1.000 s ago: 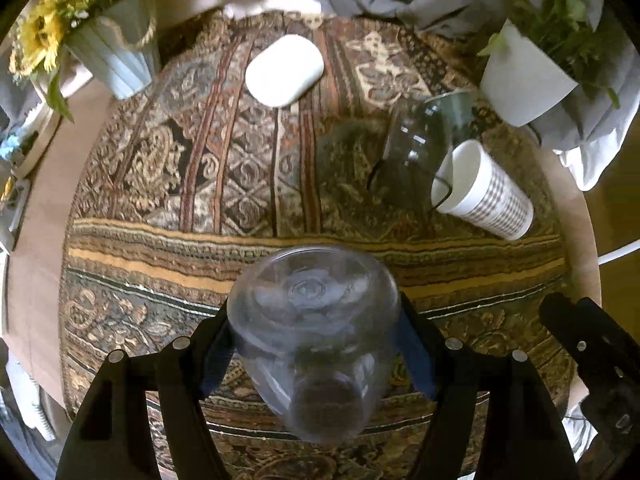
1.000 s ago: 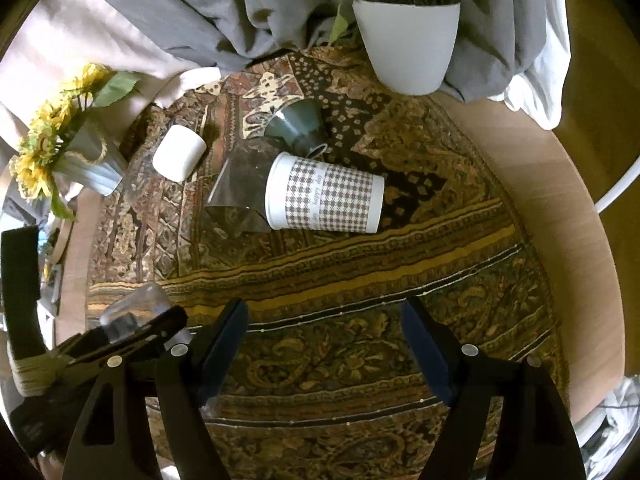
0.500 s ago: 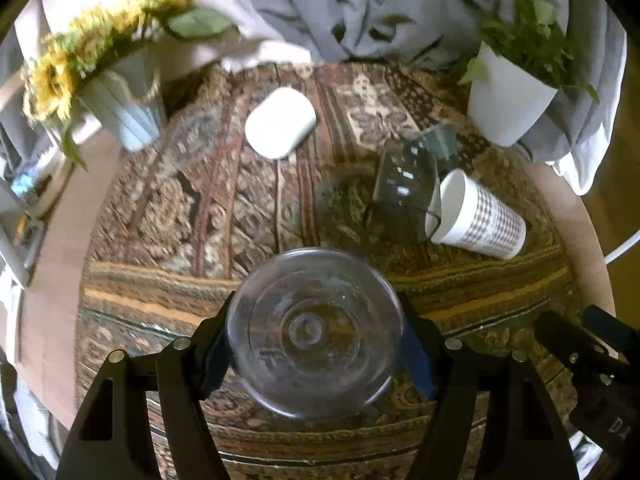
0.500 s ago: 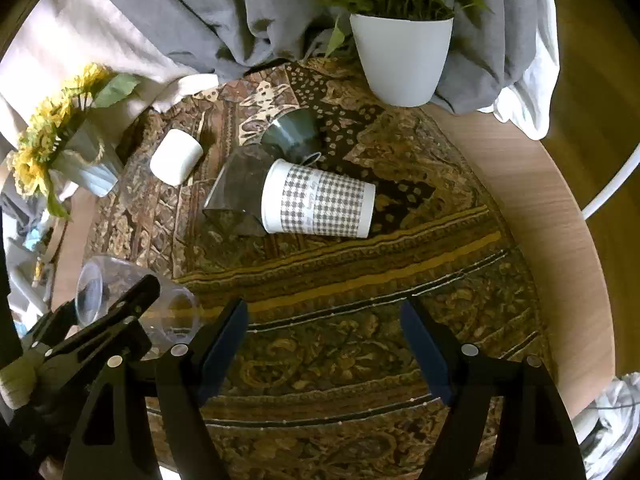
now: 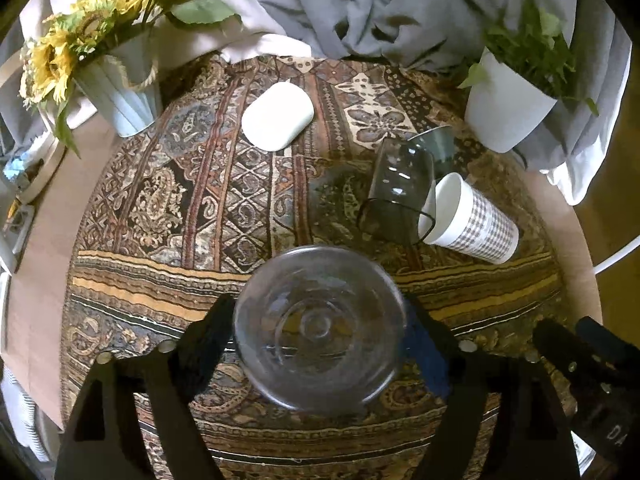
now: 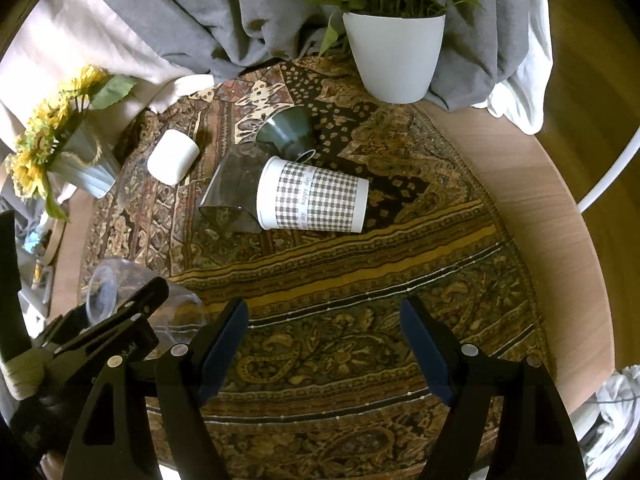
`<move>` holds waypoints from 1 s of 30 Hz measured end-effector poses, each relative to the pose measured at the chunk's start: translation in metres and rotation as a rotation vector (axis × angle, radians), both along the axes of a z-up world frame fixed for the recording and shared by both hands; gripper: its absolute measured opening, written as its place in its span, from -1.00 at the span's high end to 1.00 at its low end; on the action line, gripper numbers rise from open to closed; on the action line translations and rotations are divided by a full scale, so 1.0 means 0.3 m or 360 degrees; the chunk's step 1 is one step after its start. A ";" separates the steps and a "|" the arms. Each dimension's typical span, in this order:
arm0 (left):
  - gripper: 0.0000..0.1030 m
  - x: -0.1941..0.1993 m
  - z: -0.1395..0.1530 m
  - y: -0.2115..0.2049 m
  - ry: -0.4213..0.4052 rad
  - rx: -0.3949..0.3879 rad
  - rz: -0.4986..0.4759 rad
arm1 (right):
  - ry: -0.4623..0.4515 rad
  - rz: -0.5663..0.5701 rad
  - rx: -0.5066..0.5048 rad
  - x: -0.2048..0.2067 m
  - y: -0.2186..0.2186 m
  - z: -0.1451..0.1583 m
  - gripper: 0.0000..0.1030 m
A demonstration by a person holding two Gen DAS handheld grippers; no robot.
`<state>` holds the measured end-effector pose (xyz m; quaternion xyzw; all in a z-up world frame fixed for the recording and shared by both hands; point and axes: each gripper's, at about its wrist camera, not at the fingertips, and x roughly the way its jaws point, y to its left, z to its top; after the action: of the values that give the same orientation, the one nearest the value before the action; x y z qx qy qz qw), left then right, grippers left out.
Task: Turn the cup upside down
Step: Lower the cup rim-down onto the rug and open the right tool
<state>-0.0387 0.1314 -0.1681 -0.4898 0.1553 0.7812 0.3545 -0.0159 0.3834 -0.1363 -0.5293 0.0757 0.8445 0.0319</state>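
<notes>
Clear cup [image 5: 320, 330]: colourless, transparent. Paper cup [image 6: 314, 200]: white with a grey-and-white houndstooth check band. Small cup [image 6: 173, 156]: plain white. Glass tumbler [image 5: 396, 192]: smoky grey, see-through. Bowl-shaped cup [image 6: 287, 133]: dark green. Tablecloth [image 6: 360, 280]: brown, gold and black paisley with striped borders. Planter [image 6: 394, 56]: white, green foliage. Vase [image 5: 120, 88]: pale grey-white, ribbed, with yellow sunflowers. Gripper pads [image 6: 426, 354]: blue on black fingers.

Both fisheye views are dim and warm-toned, with soft, diffuse light and faint shadows. Black corners frame each circular picture, and the worktop [image 6: 560, 208] rim bows strongly. The clear glass cup [image 5: 320, 328] carries pale reflections and slight motion blur. The potted plant [image 5: 516, 80] is smeared near the frame's edge.
</notes>
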 end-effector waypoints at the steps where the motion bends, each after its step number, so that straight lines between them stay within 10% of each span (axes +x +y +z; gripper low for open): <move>1: -0.64 0.003 0.003 -0.003 0.0010 0.0007 0.0002 | 0.0004 0.0002 0.0004 0.001 -0.002 0.003 -0.52; 16: -0.97 0.047 0.170 -0.090 0.0260 0.0178 0.0030 | 0.0086 -0.0006 0.0035 0.047 -0.012 0.071 -0.52; 30: -1.00 0.059 0.442 -0.349 0.0719 0.0482 0.0276 | 0.0645 0.0012 0.0128 0.173 -0.146 0.347 -0.83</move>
<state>-0.0211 0.0268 -0.0357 -0.2562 0.0693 0.9123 0.3118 0.0362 0.3395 -0.0322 -0.3471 0.0450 0.9361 0.0340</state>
